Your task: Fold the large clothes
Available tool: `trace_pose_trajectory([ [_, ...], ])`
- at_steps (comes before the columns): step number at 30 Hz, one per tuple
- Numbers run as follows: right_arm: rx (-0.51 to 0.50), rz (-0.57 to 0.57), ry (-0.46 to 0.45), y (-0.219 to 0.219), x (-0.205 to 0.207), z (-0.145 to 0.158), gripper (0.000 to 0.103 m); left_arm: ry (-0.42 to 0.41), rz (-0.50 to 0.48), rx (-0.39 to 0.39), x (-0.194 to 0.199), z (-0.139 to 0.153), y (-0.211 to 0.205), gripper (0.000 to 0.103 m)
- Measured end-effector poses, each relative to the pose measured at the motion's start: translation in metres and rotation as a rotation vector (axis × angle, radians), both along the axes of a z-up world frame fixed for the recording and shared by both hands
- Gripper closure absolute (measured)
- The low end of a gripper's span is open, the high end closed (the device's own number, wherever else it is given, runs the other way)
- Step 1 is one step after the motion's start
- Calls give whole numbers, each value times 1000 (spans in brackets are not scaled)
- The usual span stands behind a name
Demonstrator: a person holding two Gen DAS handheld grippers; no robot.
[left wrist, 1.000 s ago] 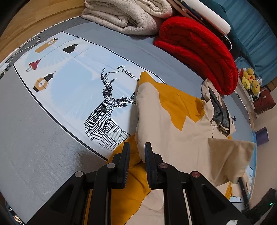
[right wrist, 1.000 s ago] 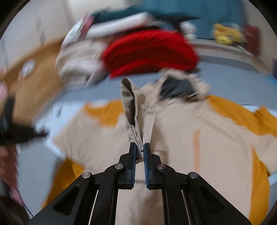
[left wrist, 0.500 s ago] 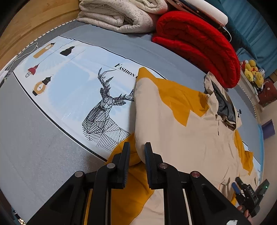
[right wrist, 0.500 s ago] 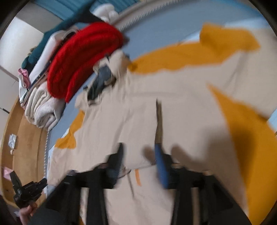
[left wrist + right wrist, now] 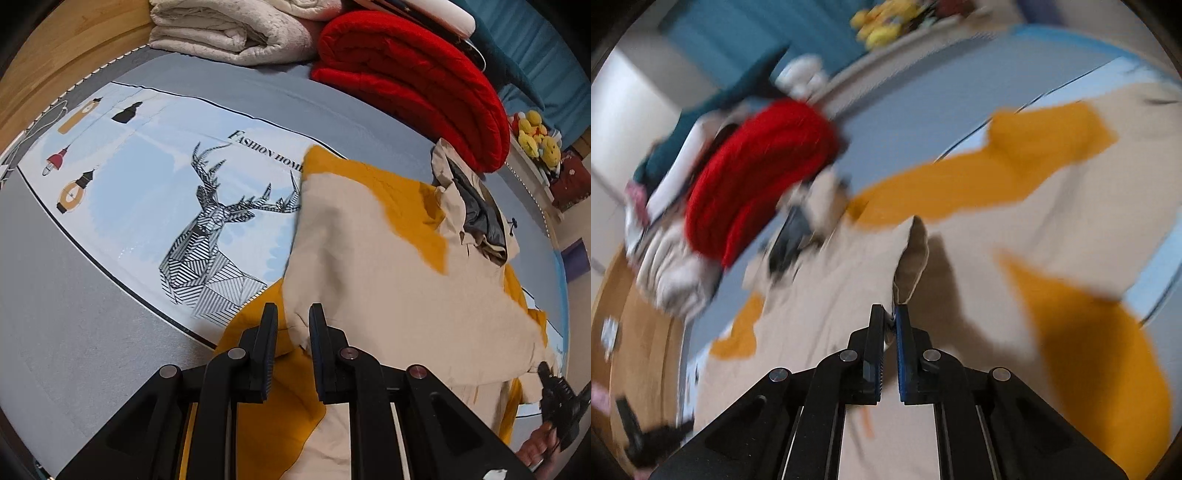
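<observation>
A large beige and mustard jacket [image 5: 369, 266] lies spread on the bed, with its hood toward the red quilt. My left gripper [image 5: 293, 321] is shut on a beige edge of the jacket, which is lifted and folded over the body. In the blurred right wrist view, my right gripper [image 5: 891, 314] has its jaws closing on a raised ridge of the beige jacket [image 5: 912, 258], and the cloth is pinched between the pads. The right gripper [image 5: 557, 391] also shows at the lower right edge of the left wrist view, held by a hand.
The printed sheet [image 5: 147, 177] with a deer drawing covers the bed to the left of the jacket. A folded red quilt [image 5: 413, 74] and a white blanket [image 5: 229, 33] are stacked at the far end. Yellow plush toys [image 5: 535, 133] sit on a ledge beyond. Wooden floor [image 5: 55, 55] lies past the bed's edge.
My right gripper let go of the zipper flap, swung across the jacket while rolling, stood open half a second ago, and now pinches a fold. The left gripper keeps its grip, hardly moving.
</observation>
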State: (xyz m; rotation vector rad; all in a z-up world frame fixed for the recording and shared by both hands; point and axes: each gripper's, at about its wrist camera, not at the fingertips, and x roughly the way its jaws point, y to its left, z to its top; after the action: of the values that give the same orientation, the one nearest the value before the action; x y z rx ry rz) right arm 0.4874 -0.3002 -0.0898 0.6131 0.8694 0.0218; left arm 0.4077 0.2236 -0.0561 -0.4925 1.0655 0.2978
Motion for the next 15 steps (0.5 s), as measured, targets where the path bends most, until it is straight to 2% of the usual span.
trace_pose_trajectory([
  [3,-55,-87,13,-24,0,-1,96,7,-13,-6,2,-5,-4,88],
  [5,-52,-106,49,-33,2,-9,96,13,-29,-13,3,-9,-7,88],
  [8,-96,-159,86,-40,1,-18,92,28,-45,-40,6,-17,-10,88],
  [11,-180,-226,62,-48,-4,-11,89,41,-57,-69,8,-26,-14,88],
  [13,-176,-193,34,-45,-1,-7,81,55,-59,-94,9,-32,-16,88],
  [15,-108,-88,27,-35,8,-11,72,70,-65,-105,10,-38,-19,88],
])
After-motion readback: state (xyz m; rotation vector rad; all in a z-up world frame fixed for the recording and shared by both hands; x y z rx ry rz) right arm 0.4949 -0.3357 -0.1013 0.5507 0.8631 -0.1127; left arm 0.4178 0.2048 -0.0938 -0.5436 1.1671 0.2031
